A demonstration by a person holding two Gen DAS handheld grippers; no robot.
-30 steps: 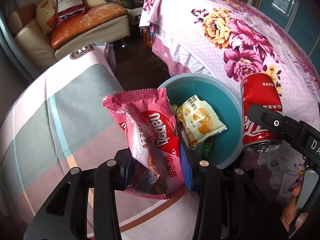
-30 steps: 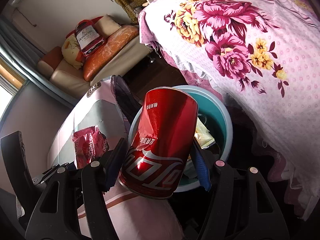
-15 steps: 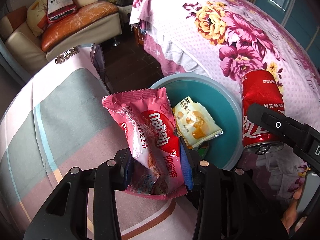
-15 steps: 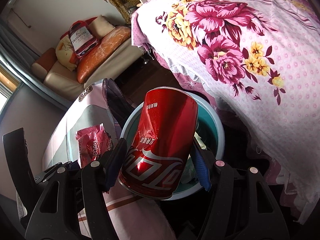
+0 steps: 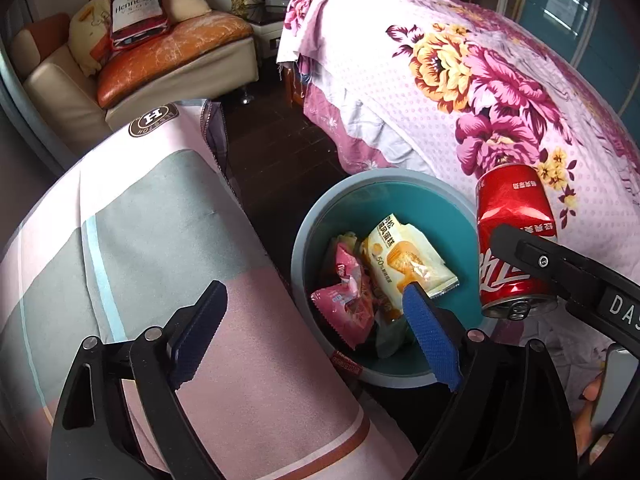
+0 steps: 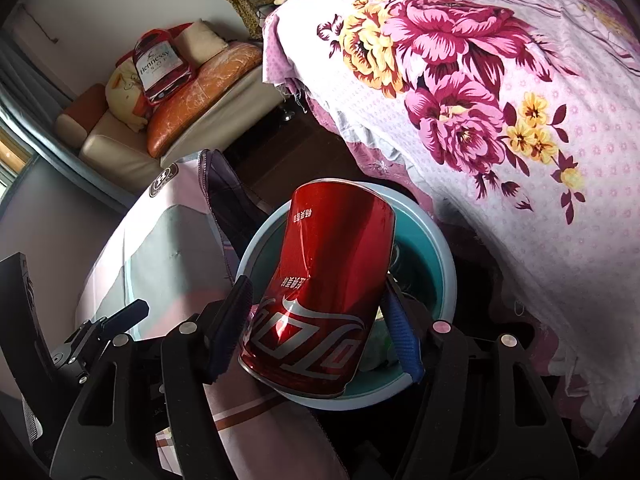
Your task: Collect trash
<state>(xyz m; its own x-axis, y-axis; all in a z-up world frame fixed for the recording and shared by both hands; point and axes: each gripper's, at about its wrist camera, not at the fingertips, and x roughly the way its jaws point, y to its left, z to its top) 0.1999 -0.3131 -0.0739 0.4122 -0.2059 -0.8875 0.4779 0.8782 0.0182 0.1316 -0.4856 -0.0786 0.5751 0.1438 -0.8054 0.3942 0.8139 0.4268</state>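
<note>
Bed (image 5: pixel 500 92): the big one with the flowered pink cover fills the far right. It is just next to the bin, so trash from it is a short trip away.

Striped cushion (image 5: pixel 132 216): a big pink and grey one lies on the left, close to the bin's left side.

Bin (image 5: pixel 312 216): the round teal bin sits on the dark floor between the cushion and the bed. Its top is wide, so things can fall straight in.

Red can (image 6: pixel 324 280): it hangs over the bin's near side, tipped and dented, its top end toward the camera. It is there so it can drop in next.

Right gripper (image 6: pixel 316 320): its jaws have just been opening a little, with the can between them. I cannot tell if the pads press on the can.

Left gripper (image 5: pixel 316 322): its jaws have just been opening, and nothing is between them. It points down by the bin's near left rim.

Pink wrapper (image 5: pixel 346 304): it lies inside the bin, near the left side.

Yellow wrapper (image 5: pixel 404 260): it lies in the bin too, just right of the pink one.
</note>
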